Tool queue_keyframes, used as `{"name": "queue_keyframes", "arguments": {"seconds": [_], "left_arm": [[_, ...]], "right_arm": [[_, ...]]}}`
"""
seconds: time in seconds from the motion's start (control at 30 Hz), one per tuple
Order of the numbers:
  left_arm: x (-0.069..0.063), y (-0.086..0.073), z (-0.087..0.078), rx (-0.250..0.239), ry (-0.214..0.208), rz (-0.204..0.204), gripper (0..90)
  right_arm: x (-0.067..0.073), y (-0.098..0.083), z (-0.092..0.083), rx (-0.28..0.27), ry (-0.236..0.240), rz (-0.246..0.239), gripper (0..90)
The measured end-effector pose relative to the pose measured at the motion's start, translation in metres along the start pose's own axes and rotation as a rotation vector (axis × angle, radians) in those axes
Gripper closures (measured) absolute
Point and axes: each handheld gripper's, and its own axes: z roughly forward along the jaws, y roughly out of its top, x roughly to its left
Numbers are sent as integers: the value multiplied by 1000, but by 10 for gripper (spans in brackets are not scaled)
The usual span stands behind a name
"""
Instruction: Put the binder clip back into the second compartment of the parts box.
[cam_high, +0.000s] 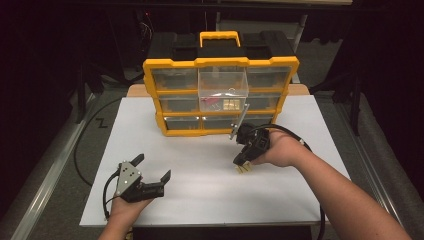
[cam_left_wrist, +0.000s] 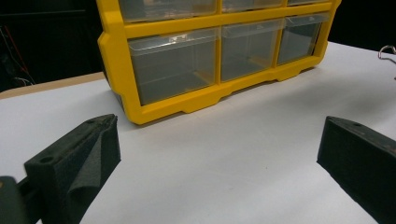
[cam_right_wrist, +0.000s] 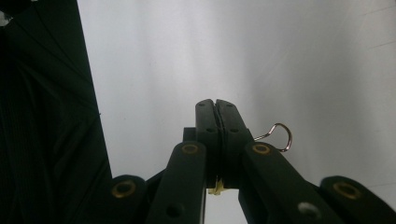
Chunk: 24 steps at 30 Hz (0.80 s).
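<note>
Right tongs (cam_high: 242, 162) pressed together, pinching a small binder clip (cam_right_wrist: 279, 136) just in front of the yellow organizer (cam_high: 172, 65) – light, stiff, slippery wire loop, so grip its flat body – left tongs (cam_high: 150, 169) spread, empty, front-left of the organizer over the counter (cam_high: 200, 200).

Light falls from above onto the white rectangular table top (cam_high: 200, 165), which stands bright while the room around it sinks into near black. In the high view the yellow plastic drawer cabinet with clear fronts (cam_high: 220, 95) is evenly lit and casts a short soft shadow toward the viewer; detail is slightly soft throughout. In the left gripper view the near black foam-padded left tongs (cam_left_wrist: 219, 158) are blurred and the cabinet sharper. In the right gripper view the table glares grey-white behind the dark, silhouetted right tongs (cam_right_wrist: 217, 107), with broad vertical shading bands.
</note>
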Motion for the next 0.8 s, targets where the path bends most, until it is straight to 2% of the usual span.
{"name": "queue_keyframes", "arguments": {"seconds": [0.1, 0.13, 0.2, 0.37, 0.73, 0.8], "left_arm": [[0, 0, 0, 1, 1, -2, 3], [0, 0, 0, 1, 1, -2, 3], [0, 0, 0, 2, 0, 1, 3], [1, 0, 0, 1, 2, -2, 3], [0, 0, -1, -4, 4, -8, 3], [1, 0, -1, -5, 5, -9, 3]], "right_arm": [[1, 1, -9, 9, 18, -36, 900], [2, 1, -12, 3, 25, -23, 900], [1, 1, -18, 6, 23, -36, 900], [-1, 2, -34, -1, 0, -24, 900], [1, 10, -73, -43, -37, -35, 900], [1, 11, -78, -33, -40, -38, 900]]}}
